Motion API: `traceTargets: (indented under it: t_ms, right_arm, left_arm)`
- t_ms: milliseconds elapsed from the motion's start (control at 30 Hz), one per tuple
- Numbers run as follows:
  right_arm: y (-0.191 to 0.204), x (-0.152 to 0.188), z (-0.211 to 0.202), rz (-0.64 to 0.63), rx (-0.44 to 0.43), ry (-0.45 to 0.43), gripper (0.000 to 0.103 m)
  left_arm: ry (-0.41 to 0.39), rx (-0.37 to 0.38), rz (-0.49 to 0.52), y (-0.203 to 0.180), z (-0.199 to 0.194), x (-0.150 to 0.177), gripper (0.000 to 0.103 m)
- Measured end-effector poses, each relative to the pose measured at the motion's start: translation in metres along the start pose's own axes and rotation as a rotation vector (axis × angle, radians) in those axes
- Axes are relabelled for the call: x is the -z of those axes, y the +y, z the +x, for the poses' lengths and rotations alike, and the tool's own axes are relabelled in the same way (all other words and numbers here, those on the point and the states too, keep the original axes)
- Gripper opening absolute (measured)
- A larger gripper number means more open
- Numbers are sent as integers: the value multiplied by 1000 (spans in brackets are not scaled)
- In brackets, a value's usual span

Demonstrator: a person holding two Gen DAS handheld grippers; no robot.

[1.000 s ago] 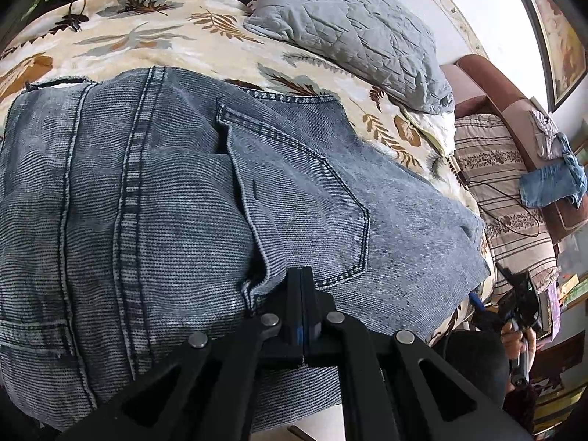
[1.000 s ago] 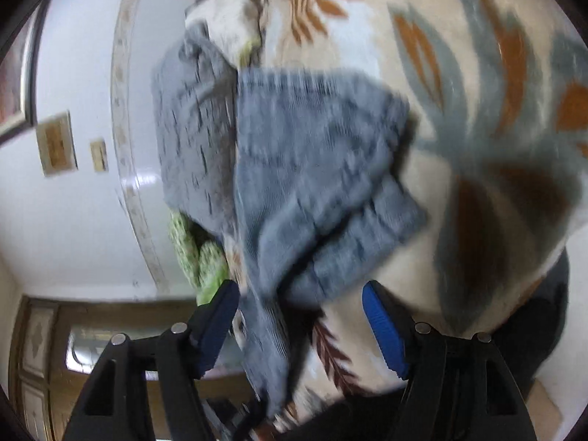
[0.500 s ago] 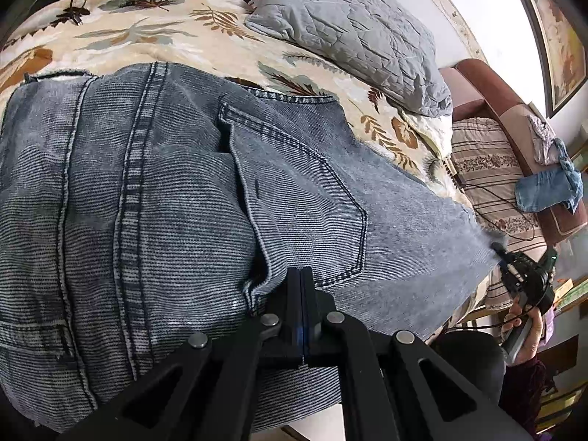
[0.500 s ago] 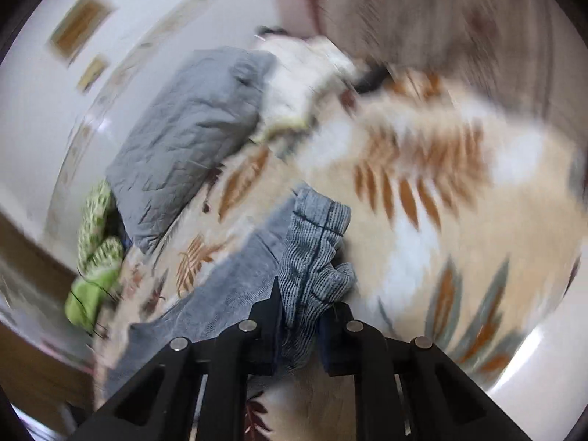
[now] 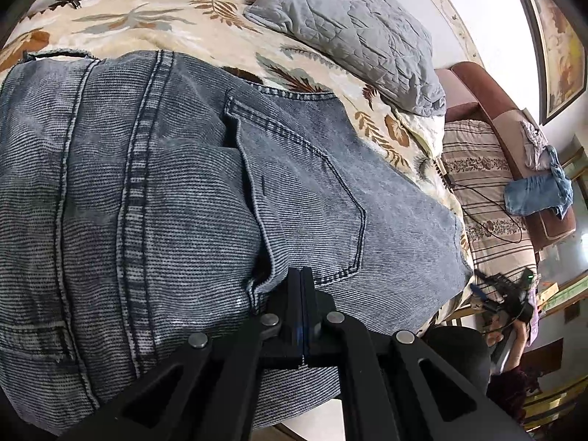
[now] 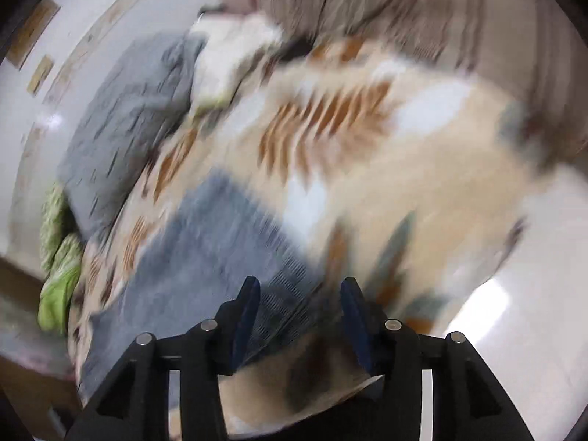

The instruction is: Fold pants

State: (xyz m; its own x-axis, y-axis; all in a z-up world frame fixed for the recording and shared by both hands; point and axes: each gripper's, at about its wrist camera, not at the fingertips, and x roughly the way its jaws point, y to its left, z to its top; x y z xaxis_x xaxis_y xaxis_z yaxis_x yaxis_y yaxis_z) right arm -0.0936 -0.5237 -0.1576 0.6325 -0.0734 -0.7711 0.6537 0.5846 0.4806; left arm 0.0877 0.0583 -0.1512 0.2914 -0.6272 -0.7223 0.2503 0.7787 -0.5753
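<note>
Grey-blue denim pants (image 5: 176,191) lie spread on a leaf-patterned bedspread (image 5: 154,22), back pocket up. My left gripper (image 5: 302,279) is shut, its tips resting at the lower edge of the pocket; whether cloth is pinched I cannot tell. In the blurred right wrist view the pants' leg end (image 6: 205,257) lies flat on the bedspread (image 6: 404,169). My right gripper (image 6: 299,294) is open, its blue pads just over the leg's corner, holding nothing.
A grey quilted pillow (image 5: 352,33) lies at the bed's far side, and shows in the right wrist view (image 6: 125,125). A striped sofa (image 5: 485,183) with blue cloth (image 5: 536,194) stands right. Green bedding (image 6: 58,257) lies at the left.
My right gripper closed on the leg end half a second ago, then opened and let it go; the leg now lies flat. My left gripper stayed shut and barely moved.
</note>
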Motion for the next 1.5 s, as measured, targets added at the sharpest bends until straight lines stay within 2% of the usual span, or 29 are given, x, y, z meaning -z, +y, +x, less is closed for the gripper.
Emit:
traceTargets:
  t_ms: [67,133,200,233,333,400,500,533,600,667,700,767,800,867,1000,1167,1300,1333,1367,1433,1500]
  right_arm:
    - [11,-16,-20,-15,-47,-58,51]
    - [42,-23,-27,-108,-148,-43,51]
    - [103,-18,-12,-252,-274,60,51]
    - [124,-12,-6,-301,-299,102,51]
    - [223,29,36,-504,-397,264,51]
    - [275,59,60,-602,-434,350,51]
    - [328,100,83,-693,-466,403,51]
    - [335,108,86,-703,-460,399,51]
    - [357,119,97,-745,-398,312,51]
    - [369,122,105,-808,-383,234,51]
    - [370,120,110,-817,-393,236,51]
    - [373,112,126,-774,-453,323,51]
    - [377,110,130,-765,-459,335,51]
    - [377,108,138,-774,-449,336,51]
    - [381,114,159,-817,-431,402,51]
    - [384,121,168,-875,-397,427,51]
    - [387,129,167,-944,-379,396,51]
    - [388,130,166,-964,-375,385,47]
    - [389,132,165,-987,-371,364,29]
    - [392,135,165,-1011,-362,360,9]
    - [393,137,168,-1022,-339,360,5]
  left_arm:
    - [-1,-3,1,-1,1,-1,2]
    - [-8,-14,16,-5,1,-2,2]
    - [-19,-31,50,-13,2,-3,2]
    - [-28,-46,73,-17,2,-3,2]
    - [-55,-87,138,-28,1,-1,3]
    - [-61,-88,148,-30,0,1,3]
    - [-68,-94,140,-27,-2,1,4]
    - [-73,-99,137,-25,-3,1,6]
    - [-82,-96,135,-24,-5,1,10]
    - [-85,-103,149,-26,-4,1,11]
    - [-86,-108,161,-28,-4,1,12]
    - [-87,-122,205,-33,-4,3,16]
    - [-89,-126,228,-35,-4,4,20]
    - [-97,-139,276,-41,-5,6,26]
    - [-88,-135,334,-46,-5,9,34]
    - [-64,-111,342,-43,-4,10,35]
    - [-59,-102,329,-43,-3,9,35]
    - [-59,-103,328,-43,-3,9,35]
    - [-58,-105,327,-43,-2,9,35]
    - [-60,-109,328,-44,-1,9,35]
    - [-62,-113,328,-44,0,7,35]
